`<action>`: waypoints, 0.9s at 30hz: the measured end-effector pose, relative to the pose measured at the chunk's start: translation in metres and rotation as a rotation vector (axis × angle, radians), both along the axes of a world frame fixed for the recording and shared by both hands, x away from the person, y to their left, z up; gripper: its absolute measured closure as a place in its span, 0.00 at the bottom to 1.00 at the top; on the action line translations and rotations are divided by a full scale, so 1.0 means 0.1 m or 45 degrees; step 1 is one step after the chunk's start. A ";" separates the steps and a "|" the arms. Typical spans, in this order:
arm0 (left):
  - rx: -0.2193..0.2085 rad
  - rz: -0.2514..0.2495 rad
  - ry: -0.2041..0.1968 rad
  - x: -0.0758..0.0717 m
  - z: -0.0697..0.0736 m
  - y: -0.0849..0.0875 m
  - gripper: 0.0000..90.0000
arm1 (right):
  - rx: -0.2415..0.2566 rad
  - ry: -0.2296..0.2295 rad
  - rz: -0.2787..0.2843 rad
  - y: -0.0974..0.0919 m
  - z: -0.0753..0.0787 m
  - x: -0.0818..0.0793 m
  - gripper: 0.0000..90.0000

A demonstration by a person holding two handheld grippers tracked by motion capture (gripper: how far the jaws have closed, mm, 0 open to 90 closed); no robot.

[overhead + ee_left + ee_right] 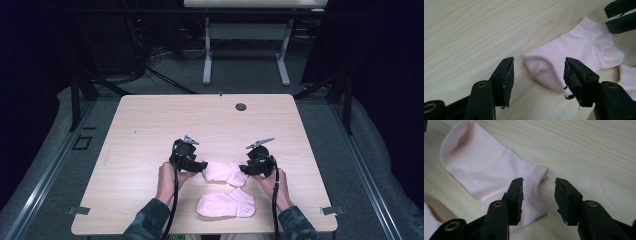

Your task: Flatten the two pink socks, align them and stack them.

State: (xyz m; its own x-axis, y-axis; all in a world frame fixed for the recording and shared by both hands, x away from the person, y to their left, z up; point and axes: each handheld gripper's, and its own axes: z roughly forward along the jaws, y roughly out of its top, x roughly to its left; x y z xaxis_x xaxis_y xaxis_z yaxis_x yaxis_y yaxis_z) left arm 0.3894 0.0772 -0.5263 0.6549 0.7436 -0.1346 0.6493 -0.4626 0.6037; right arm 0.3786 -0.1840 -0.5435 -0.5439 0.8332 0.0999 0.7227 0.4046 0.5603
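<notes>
Two pale pink ankle socks lie on the light wooden counter (150,125), both towards its near edge. The farther sock (225,171) lies flat between the two grippers, its toe end towards the left gripper (200,166) and its cuff end towards the right gripper (246,169). The nearer sock (226,205) lies just in front of it, closer to the person, and the two look to touch or nearly touch at the farther sock's heel.

In the left gripper view the jaws stand apart at a middling width with nothing pressed between them; the rounded toe of the farther sock (574,52) rests on the wood just beyond and between the tips, and the pads do not touch it. At the top right corner of that view the tips of the right gripper (620,15) show at the sock's cuff.

In the right gripper view the jaws also stand partly apart and hold nothing. The farther sock (489,167) lies below them, its ribbed cuff edge running under the gap; one jaw hangs over the cloth, the other over bare wood. A strip of the nearer sock (430,220) shows at the lower left of that view.

The person's hands (169,177) grip each tool from behind, forearms in dark patterned sleeves (147,220) coming in from the near edge, with a black cable (174,200) trailing back along each arm
</notes>
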 end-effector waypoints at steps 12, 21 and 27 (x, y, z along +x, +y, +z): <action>0.139 -0.018 0.123 0.11 -0.24 -0.08 0.82 | -0.036 0.042 0.038 0.06 -0.16 0.07 0.86; 0.013 -0.004 0.126 0.08 -0.24 0.05 0.98 | -0.013 0.006 0.041 0.03 -0.13 0.05 0.95; -0.154 -0.021 0.083 -0.15 0.02 0.20 0.98 | 0.068 -0.044 0.032 -0.10 0.19 -0.13 0.94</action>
State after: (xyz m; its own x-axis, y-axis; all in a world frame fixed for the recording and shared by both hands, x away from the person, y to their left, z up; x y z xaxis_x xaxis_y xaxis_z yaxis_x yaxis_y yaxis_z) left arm 0.3746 0.0974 -0.5242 0.6538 0.7085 -0.2656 0.6820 -0.3997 0.6124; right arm 0.3655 -0.1935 -0.5243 -0.5688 0.8130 0.1245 0.6925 0.3918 0.6057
